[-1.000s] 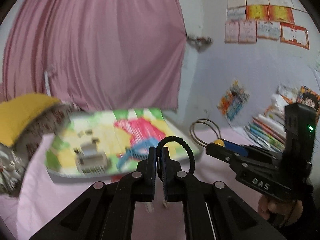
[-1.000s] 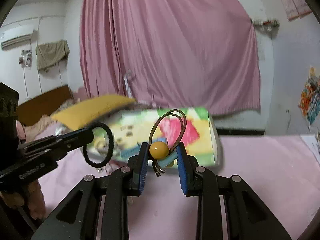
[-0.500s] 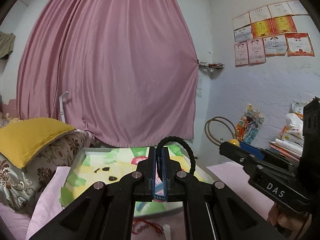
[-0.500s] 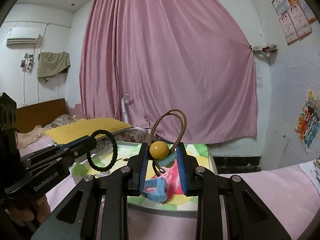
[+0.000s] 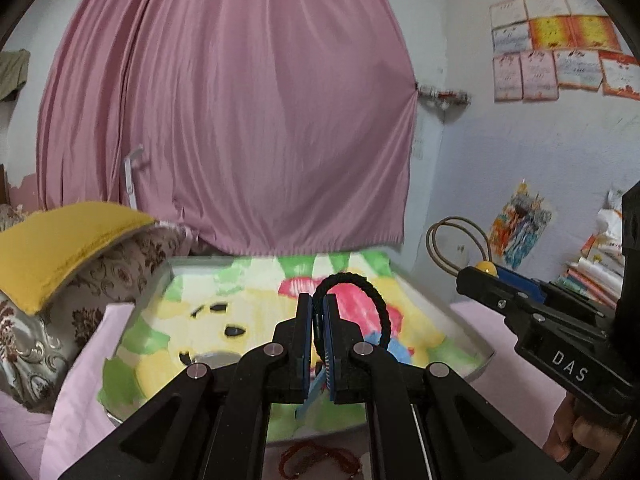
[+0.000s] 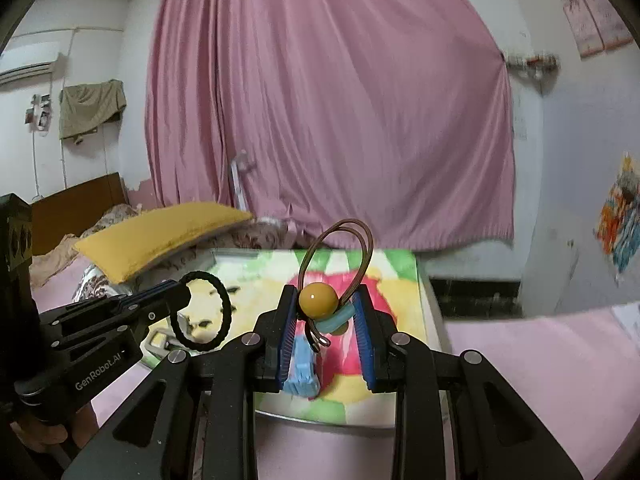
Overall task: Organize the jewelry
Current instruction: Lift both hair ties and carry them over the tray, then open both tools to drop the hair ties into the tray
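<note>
Both hair ties are in the air above the tray [image 5: 478, 354], so the step in hand looks like setting them down in it. To do that well, lower each one close over a bare patch of the tray's printed bottom before letting go, and keep the two apart so the loops do not tangle. The black hair tie [image 5: 362, 302] springs upward from its grip, so let it touch down first or it may roll toward the rim.

The left gripper [image 5: 316, 320] has its jaws pressed together on the bottom of the black hair tie, which stands as an upright loop over the tray's middle. The right gripper [image 6: 326, 316] stands a little way apart, clamped on the bead hair tie [image 6: 320, 300]: the yellow ball and a blue-green piece sit between the blue pads, and the brown elastic loops rise above them, over the tray's near right part.

A red bracelet [image 5: 320, 458], as far as the dark lower edge lets me tell, lies on the pink bed sheet [image 6: 536, 364] just off the tray's near edge.
</note>
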